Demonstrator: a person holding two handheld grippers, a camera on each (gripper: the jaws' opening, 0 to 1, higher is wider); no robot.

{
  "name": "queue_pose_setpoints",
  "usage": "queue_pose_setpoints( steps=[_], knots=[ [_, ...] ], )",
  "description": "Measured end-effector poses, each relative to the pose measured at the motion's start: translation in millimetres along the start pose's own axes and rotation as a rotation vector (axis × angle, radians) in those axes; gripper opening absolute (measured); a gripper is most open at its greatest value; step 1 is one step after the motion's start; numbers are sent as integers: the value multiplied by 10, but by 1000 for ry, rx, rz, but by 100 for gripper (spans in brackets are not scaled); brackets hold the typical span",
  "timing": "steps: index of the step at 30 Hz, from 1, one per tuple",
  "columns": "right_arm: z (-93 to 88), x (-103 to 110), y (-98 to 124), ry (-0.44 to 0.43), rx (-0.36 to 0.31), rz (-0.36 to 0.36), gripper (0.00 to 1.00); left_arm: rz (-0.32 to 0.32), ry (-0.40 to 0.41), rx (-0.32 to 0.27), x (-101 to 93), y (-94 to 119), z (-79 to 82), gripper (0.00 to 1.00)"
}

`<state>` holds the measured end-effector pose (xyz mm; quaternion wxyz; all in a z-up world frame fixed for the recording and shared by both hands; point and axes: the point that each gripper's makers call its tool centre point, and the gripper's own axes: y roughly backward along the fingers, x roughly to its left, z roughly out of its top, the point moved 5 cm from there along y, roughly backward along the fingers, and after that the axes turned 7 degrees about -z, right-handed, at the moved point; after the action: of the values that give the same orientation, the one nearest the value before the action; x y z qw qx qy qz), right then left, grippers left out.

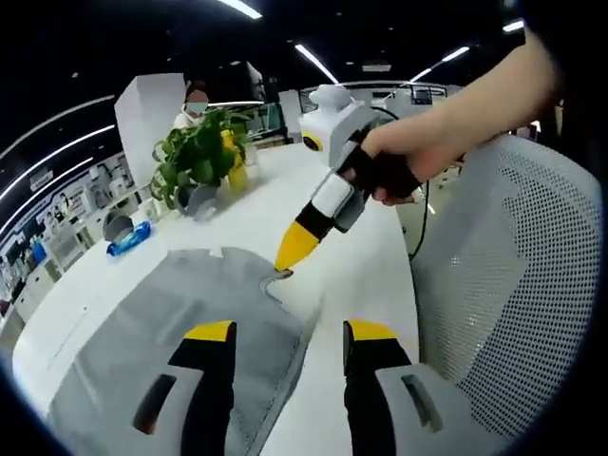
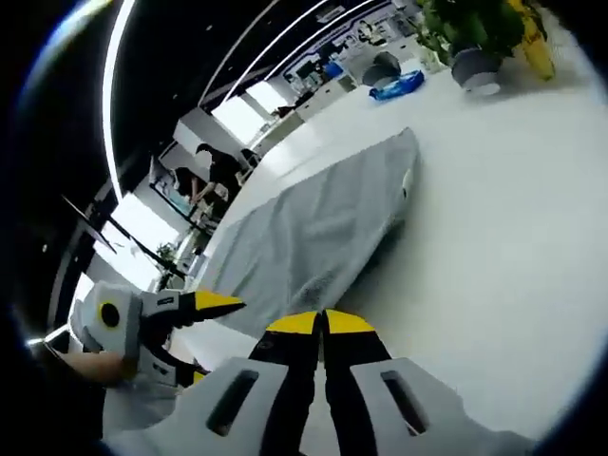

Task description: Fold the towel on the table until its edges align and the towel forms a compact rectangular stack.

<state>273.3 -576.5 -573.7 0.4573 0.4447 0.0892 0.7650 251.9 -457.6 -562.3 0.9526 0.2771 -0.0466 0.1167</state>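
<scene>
Dark ceiling, strip lights (image 1: 313,59); white mesh chair (image 1: 518,285).

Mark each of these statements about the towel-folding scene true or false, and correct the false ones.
1. The grey towel lies on a white table. True.
2. The right gripper has its jaws wide open. False: they are closed together.
3. A potted plant stands on the table beyond the towel. True.
4. The left gripper is clamped on the towel. False: its jaws stand apart, holding nothing.
5. A mesh chair stands beside the table. True.
</scene>
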Motion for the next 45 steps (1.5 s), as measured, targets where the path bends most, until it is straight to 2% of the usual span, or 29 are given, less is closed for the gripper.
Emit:
queue_pose_setpoints(
  steps=[2,4,6,10,12,14,16,20,22,29,32,36,37,39,40,42,45],
  knots=[
    [-17,80,-25,27,10,41,0,10,-19,-10,15,8,19,40],
    [-44,181,-43,36,24,87,0,23,-90,-46,34,30,68,30],
    [-61,260,-73,48,38,139,0,34,-140,-58,37,56,95,22],
    [-116,406,-115,71,71,209,0,37,-135,-51,37,43,88,22],
    [-118,417,-116,68,73,221,0,39,-150,-37,38,36,67,22],
    [-127,443,-112,51,72,236,0,47,-161,-28,48,43,61,22],
    [-114,486,-98,-8,64,280,0,55,-167,-27,60,48,63,22],
    [-109,486,-103,-14,65,285,0,66,-194,-25,69,56,78,17],
    [-132,474,-114,-15,81,281,0,70,-189,-20,74,66,79,11],
    [-110,458,-100,-57,66,287,0,68,-153,-27,80,91,85,4],
    [-103,444,-90,-61,64,284,0,43,-59,-45,83,89,84,3],
    [11,330,-23,-70,-4,227,0,31,-18,-70,84,141,139,3],
    [50,240,7,-68,-30,175,0,17,2,-98,59,151,190,3],
    [78,37,61,-29,-28,56,0,-12,32,-132,7,150,263,2],
    [87,-1,73,-19,-26,36,0,-22,42,-133,-17,144,284,2],
    [176,-194,116,17,-40,-71,0,-51,43,-131,-82,99,320,2],
    [401,-399,125,1,-67,-167,0,-110,18,-122,-206,32,345,2]
  ],
)
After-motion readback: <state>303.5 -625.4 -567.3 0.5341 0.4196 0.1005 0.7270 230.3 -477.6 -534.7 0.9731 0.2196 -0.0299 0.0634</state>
